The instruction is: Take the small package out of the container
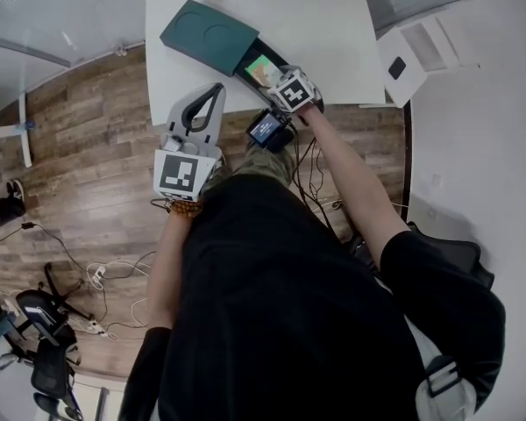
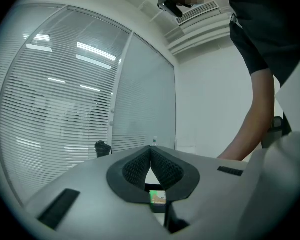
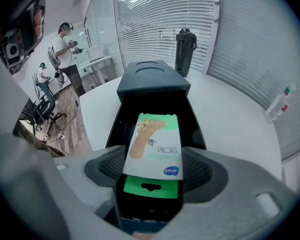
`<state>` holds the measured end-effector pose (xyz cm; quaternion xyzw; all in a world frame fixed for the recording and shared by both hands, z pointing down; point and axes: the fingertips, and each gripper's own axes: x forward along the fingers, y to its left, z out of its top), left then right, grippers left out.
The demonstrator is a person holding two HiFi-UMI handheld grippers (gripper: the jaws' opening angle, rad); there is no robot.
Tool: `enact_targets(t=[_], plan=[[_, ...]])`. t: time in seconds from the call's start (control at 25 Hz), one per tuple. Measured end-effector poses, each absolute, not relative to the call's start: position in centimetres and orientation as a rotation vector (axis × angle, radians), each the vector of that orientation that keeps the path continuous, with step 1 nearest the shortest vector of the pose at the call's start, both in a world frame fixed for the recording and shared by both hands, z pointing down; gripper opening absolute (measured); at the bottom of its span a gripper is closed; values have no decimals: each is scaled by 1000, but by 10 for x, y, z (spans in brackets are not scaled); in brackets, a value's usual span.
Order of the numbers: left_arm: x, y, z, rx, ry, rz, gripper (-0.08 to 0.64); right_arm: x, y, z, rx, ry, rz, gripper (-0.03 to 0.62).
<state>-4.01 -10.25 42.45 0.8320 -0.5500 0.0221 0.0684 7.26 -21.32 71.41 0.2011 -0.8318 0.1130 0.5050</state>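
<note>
The right gripper (image 3: 155, 168) pinches the near end of the small package (image 3: 155, 144), a green and white packet with a plaster printed on it, which sits squarely between its two dark pads. The package tilts up from the jaws and stretches away over the open black tray of the container (image 3: 152, 86). I cannot tell whether its far end touches the tray. The container is a dark green box lying on the white desk (image 3: 230, 114), with its closed sleeve at the far end and its open tray towards the person.

In the head view the right gripper (image 1: 291, 92) reaches over the near edge of the desk (image 1: 333, 33) to the near right end of the container (image 1: 206, 35), where the package (image 1: 263, 70) shows as a bright patch in the tray.

The left gripper (image 1: 212, 95) hangs to the left of the right one, near the desk edge and apart from the container. Its jaws are pressed together with nothing between them (image 2: 150, 156).

A black bottle (image 3: 185, 46) stands on the far side of the desk, beyond the container.
</note>
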Motion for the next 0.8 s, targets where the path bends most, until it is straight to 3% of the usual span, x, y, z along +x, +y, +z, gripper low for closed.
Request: enact_targets(t=[0.8], plan=[[-41, -97, 412, 2574, -1648, 28, 0, 77, -213, 692, 566, -2025, 241, 347]])
